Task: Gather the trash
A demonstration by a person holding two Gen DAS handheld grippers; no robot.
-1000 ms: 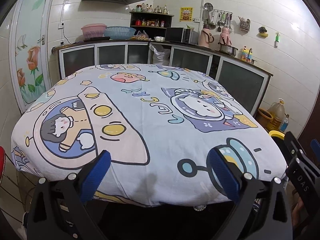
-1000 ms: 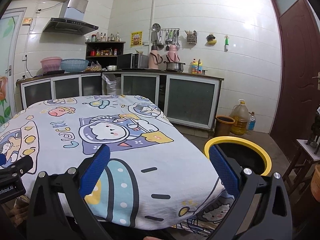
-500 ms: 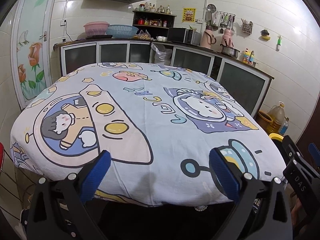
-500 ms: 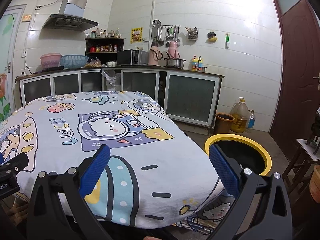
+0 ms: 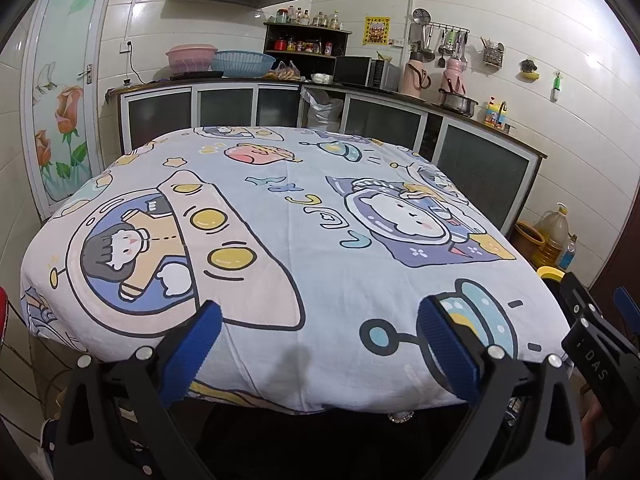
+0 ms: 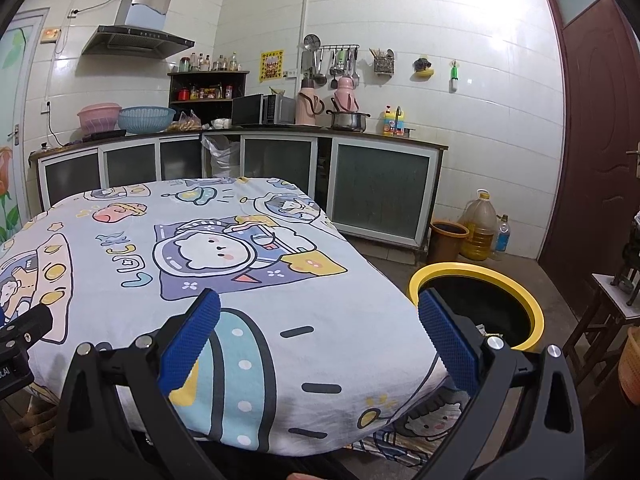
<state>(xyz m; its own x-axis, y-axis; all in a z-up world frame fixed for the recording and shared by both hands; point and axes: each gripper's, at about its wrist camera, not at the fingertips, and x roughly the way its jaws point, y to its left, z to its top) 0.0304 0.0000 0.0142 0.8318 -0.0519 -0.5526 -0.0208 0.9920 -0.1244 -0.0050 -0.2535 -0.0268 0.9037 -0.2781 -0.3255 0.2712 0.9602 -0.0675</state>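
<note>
- We hold the left gripper (image 5: 318, 344) at the near edge of the table, its 2 blue-padded fingers (image 5: 192, 354) spread wide apart with nothing between them.
- We hold the right gripper (image 6: 319, 334) likewise, its fingers (image 6: 448, 340) wide apart and gripping nothing; it sits over the table's near right corner.
- The tablecloth (image 5: 304, 248), printed with cartoon astronauts and rockets, covers the whole table top; we see no loose trash lying on it in either view.
- The trash bin (image 6: 534, 314), black inside with a yellow rim, stands on the floor just beside the table's right edge, at 3 o'clock from the right gripper. In the left wrist view only a sliver of the yellow rim (image 5: 550, 271) shows at 3 o'clock.
- We cannot tell what lies inside the bin; its interior is dark.
- The right gripper's body (image 5: 592, 340) shows at 4 o'clock in the left wrist view, near the left gripper, not touching it.
- An oil jug (image 6: 480, 226) and a brown pot (image 6: 446, 240) stand on the floor at 1 o'clock beyond the bin, against the cabinets (image 6: 380, 194).
</note>
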